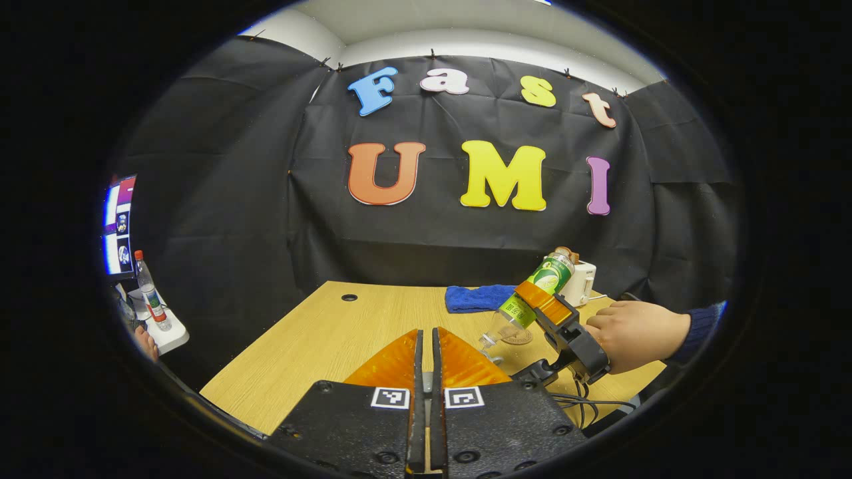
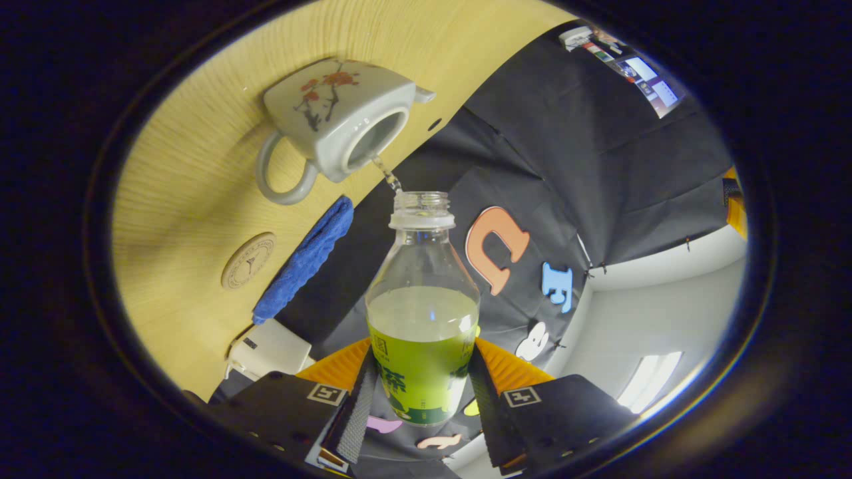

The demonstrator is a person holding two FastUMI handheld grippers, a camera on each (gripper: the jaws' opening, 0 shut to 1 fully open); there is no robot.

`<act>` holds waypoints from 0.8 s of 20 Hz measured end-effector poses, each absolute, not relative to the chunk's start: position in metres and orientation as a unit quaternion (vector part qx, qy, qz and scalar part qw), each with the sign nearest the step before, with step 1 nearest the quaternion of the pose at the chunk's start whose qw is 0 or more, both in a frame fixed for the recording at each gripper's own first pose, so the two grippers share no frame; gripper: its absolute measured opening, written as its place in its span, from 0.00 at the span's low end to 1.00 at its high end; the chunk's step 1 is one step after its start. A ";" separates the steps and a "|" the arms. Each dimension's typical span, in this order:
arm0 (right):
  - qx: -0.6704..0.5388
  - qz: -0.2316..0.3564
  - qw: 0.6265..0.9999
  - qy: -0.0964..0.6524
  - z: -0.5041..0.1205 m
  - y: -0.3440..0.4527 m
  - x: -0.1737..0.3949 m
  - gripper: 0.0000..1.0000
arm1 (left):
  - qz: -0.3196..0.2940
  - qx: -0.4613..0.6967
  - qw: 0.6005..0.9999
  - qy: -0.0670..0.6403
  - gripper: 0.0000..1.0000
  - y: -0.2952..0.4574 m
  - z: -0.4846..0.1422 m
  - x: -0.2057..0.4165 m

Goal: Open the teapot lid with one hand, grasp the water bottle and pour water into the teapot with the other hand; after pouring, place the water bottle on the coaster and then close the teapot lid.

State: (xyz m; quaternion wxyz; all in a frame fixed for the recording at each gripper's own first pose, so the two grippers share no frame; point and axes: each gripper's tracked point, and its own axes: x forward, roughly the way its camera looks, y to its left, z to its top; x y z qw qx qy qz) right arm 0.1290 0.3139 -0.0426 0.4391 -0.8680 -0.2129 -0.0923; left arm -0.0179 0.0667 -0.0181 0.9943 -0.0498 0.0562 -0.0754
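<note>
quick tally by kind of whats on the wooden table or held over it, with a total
teapot: 1
water bottle held in the right gripper: 1
coaster: 1
blue cloth: 1
white box: 1
total: 5

Black cloth wall (image 1: 219, 219) behind a light wood table (image 1: 319, 346), white ceiling (image 1: 479, 40) w/ a monitor (image 1: 118, 223) glowing far left.
</note>
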 end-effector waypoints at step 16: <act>-0.872 -0.104 0.414 -0.239 -0.044 0.322 0.124 0.70 | -0.072 -0.051 0.994 0.064 0.05 0.073 -0.024 -0.016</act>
